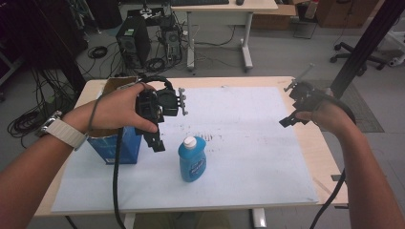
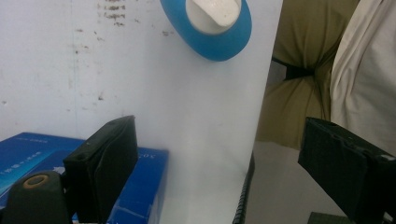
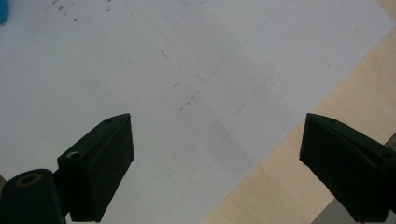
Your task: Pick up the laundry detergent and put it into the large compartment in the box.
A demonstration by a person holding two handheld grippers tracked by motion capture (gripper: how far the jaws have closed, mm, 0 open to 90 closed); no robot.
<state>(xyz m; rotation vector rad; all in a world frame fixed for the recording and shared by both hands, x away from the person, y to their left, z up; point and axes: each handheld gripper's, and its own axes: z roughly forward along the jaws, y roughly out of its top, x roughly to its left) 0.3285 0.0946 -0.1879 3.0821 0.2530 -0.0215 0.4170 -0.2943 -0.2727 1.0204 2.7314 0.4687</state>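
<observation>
Blue plastic marks the landmark: a dish-soap bottle (image 1: pixel 192 160) with a white cap stands upright on the white sheet (image 1: pixel 248 143) that covers most of the wooden tabletop (image 1: pixel 329 157). To the left of the bottle, near it but apart, sits an open blue cardboard box (image 1: pixel 125 143) at the sheet's left edge. The left gripper (image 1: pixel 156 143) hangs just left of the bottle and above the box's near corner, pointing down; its jaws stand wide with nothing between them. In the left gripper view the bottle (image 2: pixel 210 28) shows from above, white cap in the middle, well beyond the jaws, and the box (image 2: pixel 140 186) lies under the left-hand jaw. The right gripper (image 1: pixel 291 119) is held well to the right of the bottle, over the sheet's right edge. Its jaws are also wide and hold nothing; the right gripper view looks down between them at bare sheet (image 3: pixel 140 70) and a strip of tabletop (image 3: pixel 289 168).
</observation>
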